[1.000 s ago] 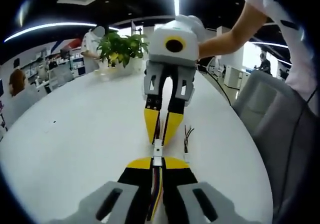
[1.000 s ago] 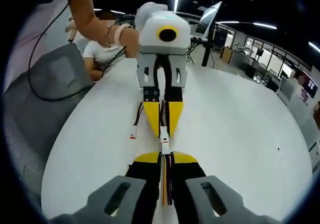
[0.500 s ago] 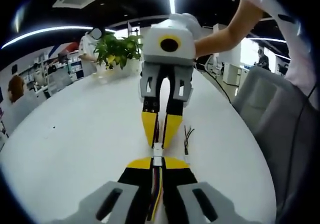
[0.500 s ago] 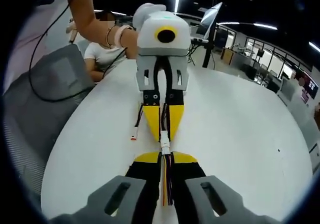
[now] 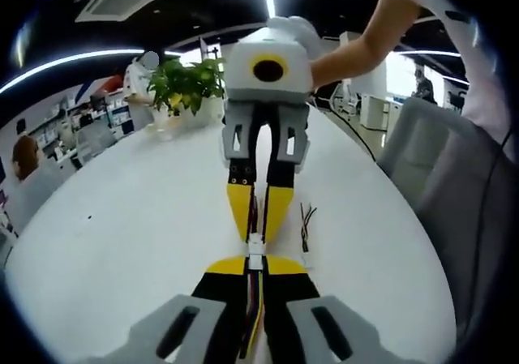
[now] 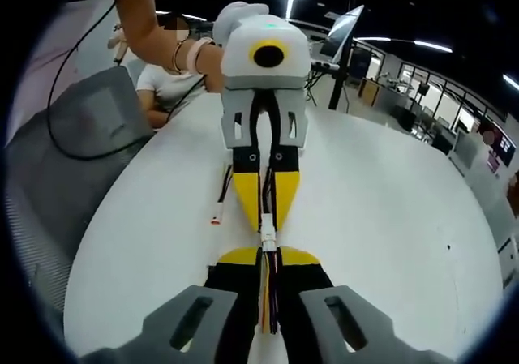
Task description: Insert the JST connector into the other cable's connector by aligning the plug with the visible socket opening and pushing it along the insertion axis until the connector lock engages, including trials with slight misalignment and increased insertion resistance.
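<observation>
Left gripper point(image 5: 255, 260) over white table point(image 5: 122, 218), potted plant point(image 5: 188, 84), office behind

White JST connector point(image 5: 255, 249) joined end-on to other cable's connector point(image 6: 268, 236).

an open-plan office: rows of desks point(image 6: 430, 109), ceiling light strips point(image 5: 73, 58), potted plant point(image 5: 185, 84).

- No legible text, label, brand, number or sign appears in the left gripper view or the right gripper view.
- Wall panels at the far edges of both views are too small and blurred to read.
</observation>
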`<state>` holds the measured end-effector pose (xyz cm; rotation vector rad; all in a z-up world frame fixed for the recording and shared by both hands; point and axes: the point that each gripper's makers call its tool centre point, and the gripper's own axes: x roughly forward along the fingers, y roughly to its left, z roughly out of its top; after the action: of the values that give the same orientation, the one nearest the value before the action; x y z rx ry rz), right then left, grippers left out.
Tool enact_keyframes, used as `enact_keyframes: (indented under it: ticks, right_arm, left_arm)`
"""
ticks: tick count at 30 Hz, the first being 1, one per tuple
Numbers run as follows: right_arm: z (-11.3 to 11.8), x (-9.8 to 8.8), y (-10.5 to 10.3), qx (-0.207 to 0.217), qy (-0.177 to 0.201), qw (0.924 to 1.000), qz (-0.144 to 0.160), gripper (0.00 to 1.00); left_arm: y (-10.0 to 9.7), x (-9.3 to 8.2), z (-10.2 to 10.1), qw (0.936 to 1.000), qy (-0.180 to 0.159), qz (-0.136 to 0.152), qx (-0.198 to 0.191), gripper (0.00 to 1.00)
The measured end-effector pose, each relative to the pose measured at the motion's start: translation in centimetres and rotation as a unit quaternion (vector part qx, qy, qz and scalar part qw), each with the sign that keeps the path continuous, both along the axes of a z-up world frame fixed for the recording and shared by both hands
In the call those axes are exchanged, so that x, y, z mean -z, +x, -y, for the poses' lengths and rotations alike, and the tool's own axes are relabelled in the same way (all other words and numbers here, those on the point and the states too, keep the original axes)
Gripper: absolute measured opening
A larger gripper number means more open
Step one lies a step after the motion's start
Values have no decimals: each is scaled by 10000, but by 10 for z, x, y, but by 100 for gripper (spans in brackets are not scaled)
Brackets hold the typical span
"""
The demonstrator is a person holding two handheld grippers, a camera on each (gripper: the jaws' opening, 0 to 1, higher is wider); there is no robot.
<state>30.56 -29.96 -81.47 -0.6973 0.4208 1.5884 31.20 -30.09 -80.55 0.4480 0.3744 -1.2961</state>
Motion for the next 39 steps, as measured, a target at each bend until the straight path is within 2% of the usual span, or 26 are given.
enact_keyframes:
  ticks: [17,23,39]
  right_arm:
    - [-3,6,0,-56,-163,9998,85,2]
    - [-5,9,7,13,-109,9999,74,2]
    - [-11,27,12,53,-171,9998,-59,3]
  left_arm:
    - [2,5,0,9999,136,41,80,0]
    - [8,8,-3,9999,94,49,52,0]
    - [12,27,-7,9995,272,21,180,0]
